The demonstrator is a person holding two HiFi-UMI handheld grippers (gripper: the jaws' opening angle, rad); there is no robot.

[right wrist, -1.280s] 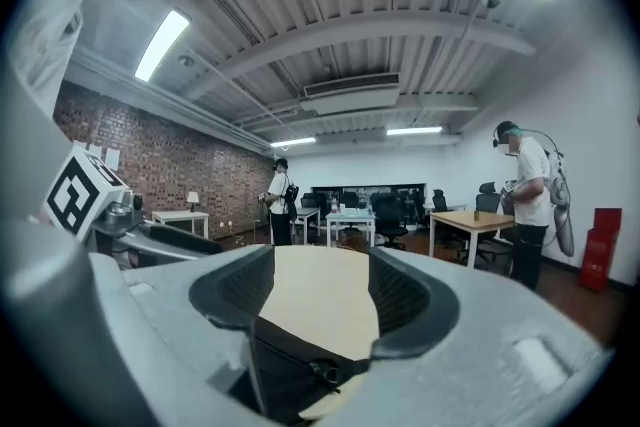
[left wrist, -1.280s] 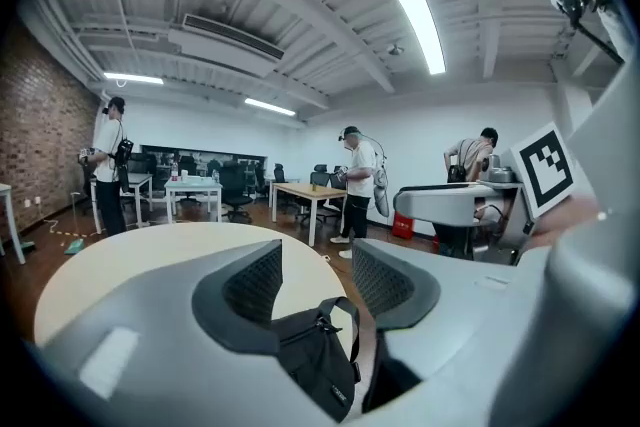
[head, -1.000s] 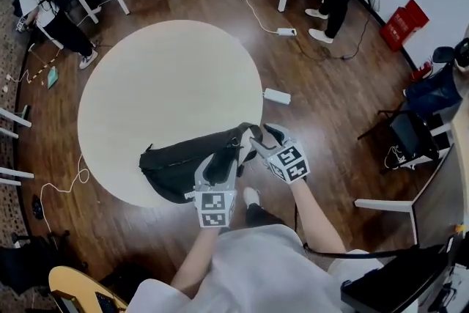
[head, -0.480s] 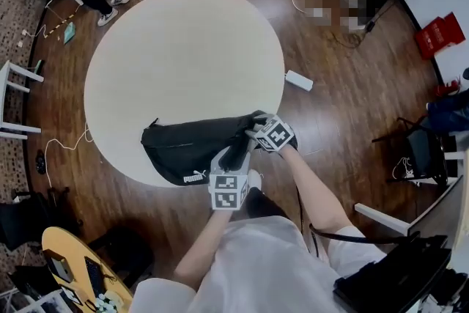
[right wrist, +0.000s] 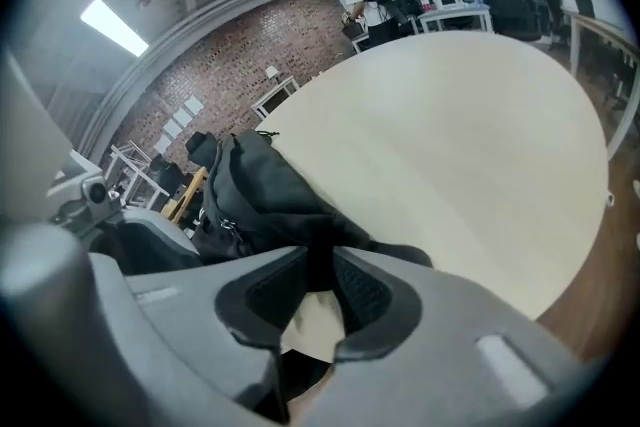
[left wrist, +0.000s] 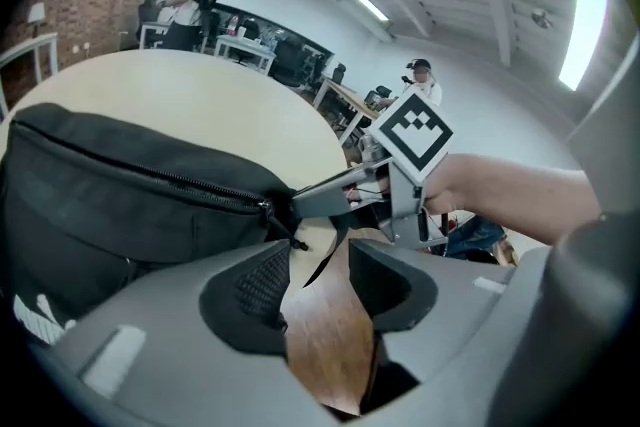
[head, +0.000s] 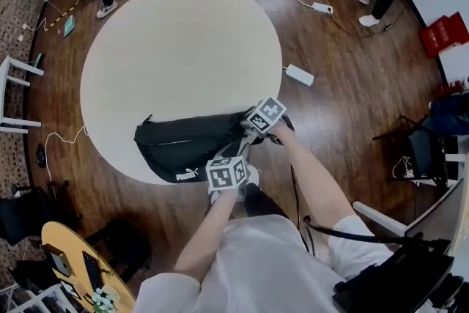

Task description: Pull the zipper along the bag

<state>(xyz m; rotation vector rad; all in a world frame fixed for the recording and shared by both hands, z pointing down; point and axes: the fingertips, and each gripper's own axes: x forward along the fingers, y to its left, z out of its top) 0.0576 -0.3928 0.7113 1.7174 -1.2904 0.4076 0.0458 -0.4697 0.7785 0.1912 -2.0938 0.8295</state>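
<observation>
While the right gripper [right wrist: 318,265] squeezes one end of the black waist bag [head: 183,146] at the edge of the round table [head: 176,48], the left gripper [left wrist: 318,263] is wide open beside the zipper pull [left wrist: 268,206]. I think the pulling has not started yet

Head view looks steeply down on the bag [head: 183,150]; left gripper view and right gripper view face it close up, from different sides.

A black bag [head: 183,146] lies at the near edge of the round pale desk [head: 183,40], its lower side over the rim. The left tool [head: 236,152] and the right tool [head: 251,131] both reach the bag's right end, close together.
</observation>
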